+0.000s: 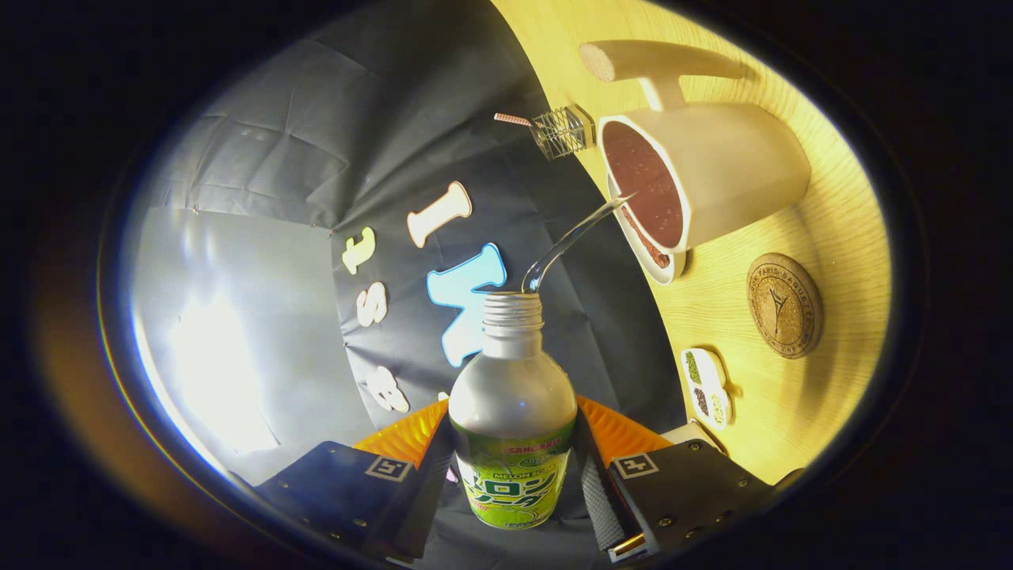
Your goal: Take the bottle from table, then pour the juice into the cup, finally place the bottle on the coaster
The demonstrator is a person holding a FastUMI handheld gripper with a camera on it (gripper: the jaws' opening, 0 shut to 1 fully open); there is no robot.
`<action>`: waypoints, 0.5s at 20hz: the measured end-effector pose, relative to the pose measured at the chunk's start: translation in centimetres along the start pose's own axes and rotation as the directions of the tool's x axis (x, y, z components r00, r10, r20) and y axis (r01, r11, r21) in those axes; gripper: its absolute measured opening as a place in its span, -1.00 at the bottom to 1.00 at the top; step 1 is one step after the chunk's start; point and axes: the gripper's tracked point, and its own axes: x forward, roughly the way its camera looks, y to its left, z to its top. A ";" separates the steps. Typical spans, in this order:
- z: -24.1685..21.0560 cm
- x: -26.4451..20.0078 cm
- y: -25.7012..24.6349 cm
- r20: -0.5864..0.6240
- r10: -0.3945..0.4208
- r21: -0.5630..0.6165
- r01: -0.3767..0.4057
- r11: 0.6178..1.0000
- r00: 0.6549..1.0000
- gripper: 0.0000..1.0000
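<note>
Between the two fingers of the tongs sits the bottle, a silvery one with a green label, pinched from both sides at the label. The whole view is tilted, so the wooden counter stands up like a wall beyond the bottle's open threaded neck. A thin clear stream of juice arcs from the neck into the mouth of the cup, a pale mug with a dark reddish inside and a long handle sticking out from it. The cup stands on a small pale saucer that rests on the counter. Near the cup, apart from it, lies the round cork coaster, with nothing on it. Nearer the tongs is a small white dish holding what may be green and brown bits. A small wire holder stands at the counter's edge beyond the cup.
</note>
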 end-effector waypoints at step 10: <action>0.6 0.3 0.3 0.054 0.000 0.088 -0.005 0.996 0.999 0.54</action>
